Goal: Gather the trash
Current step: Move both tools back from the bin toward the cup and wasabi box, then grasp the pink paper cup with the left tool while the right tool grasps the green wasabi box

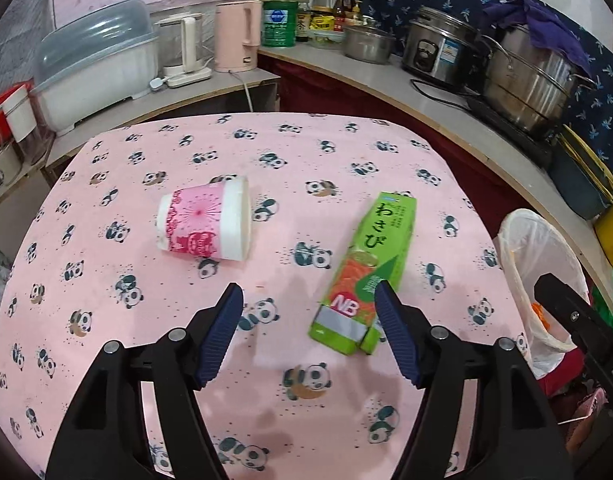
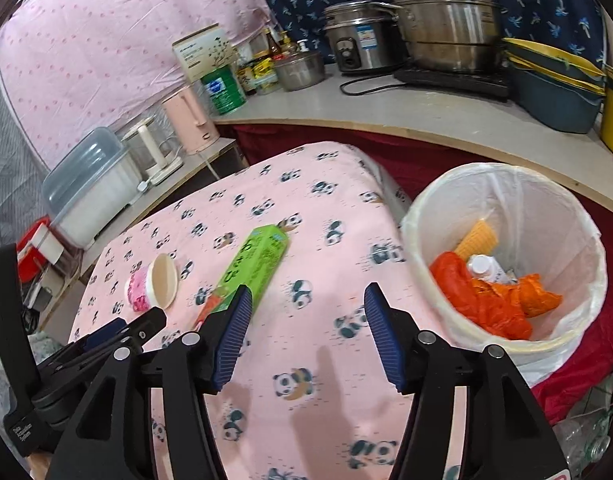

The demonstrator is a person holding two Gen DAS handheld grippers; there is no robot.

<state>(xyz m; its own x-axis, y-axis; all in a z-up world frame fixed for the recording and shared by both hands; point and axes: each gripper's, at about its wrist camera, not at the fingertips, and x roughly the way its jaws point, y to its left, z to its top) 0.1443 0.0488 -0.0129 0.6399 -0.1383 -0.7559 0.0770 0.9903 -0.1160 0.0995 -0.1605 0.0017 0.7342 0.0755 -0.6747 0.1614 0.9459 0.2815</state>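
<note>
A pink-and-white paper cup [image 1: 204,222] lies on its side on the panda-print tablecloth [image 1: 266,152]; it also shows in the right wrist view [image 2: 154,282]. A green wasabi box [image 1: 366,272] lies flat to its right, also in the right wrist view [image 2: 248,270]. My left gripper [image 1: 308,298] is open and empty above the cloth, its right finger over the box's near end. My right gripper [image 2: 306,300] is open and empty near the table's right edge, beside the lined trash bin [image 2: 506,256], which holds orange wrappers, a cone and a small bottle.
A curved counter [image 1: 446,92] behind the table carries steel pots, a rice cooker, kettles, tins and bottles. A covered dish rack [image 1: 94,64] stands at the left. The bin stands on the floor right of the table, also in the left wrist view [image 1: 538,280].
</note>
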